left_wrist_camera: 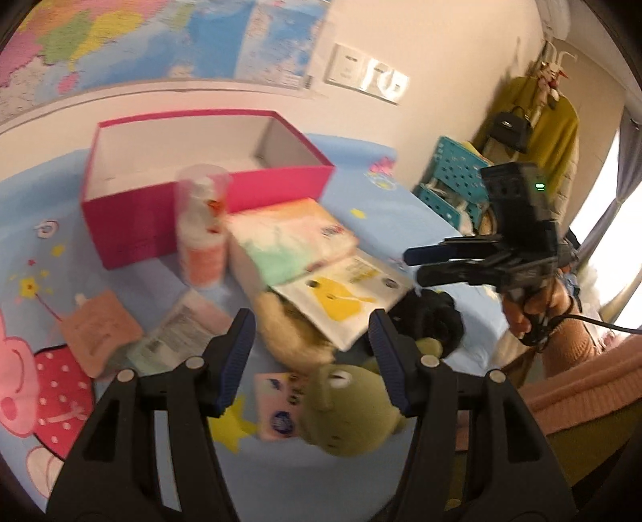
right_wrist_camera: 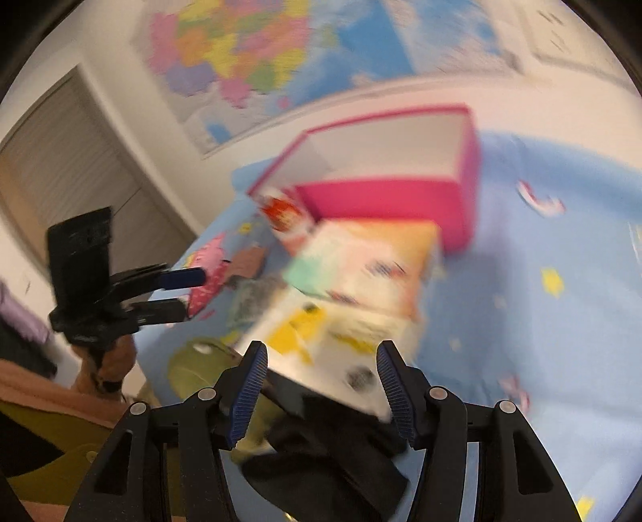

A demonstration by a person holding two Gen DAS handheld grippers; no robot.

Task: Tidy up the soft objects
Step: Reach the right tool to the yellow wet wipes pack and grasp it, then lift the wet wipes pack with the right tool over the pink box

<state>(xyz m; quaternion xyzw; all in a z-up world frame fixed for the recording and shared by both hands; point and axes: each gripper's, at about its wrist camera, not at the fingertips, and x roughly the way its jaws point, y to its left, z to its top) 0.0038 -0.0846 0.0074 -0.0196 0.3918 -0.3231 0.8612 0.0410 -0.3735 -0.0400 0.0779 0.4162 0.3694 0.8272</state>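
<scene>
Fingers on both the left gripper (left_wrist_camera: 311, 361) and right gripper (right_wrist_camera: 323, 385) stand apart, gripping nothing. Nearer than the pink box (left_wrist_camera: 160, 209), the green plush toy (left_wrist_camera: 349, 409) lies half under a white packet (left_wrist_camera: 341, 297). It likely handles light and squashy; pinch its rounded body. Blur smears the dark fabric (right_wrist_camera: 329, 461).

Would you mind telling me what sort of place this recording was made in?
Probably a bedroom or child's room at home: a cartoon-print blue sheet covers the surface, a large coloured map hangs on the wall, and a yellow coat with a black handbag hangs nearby.
</scene>
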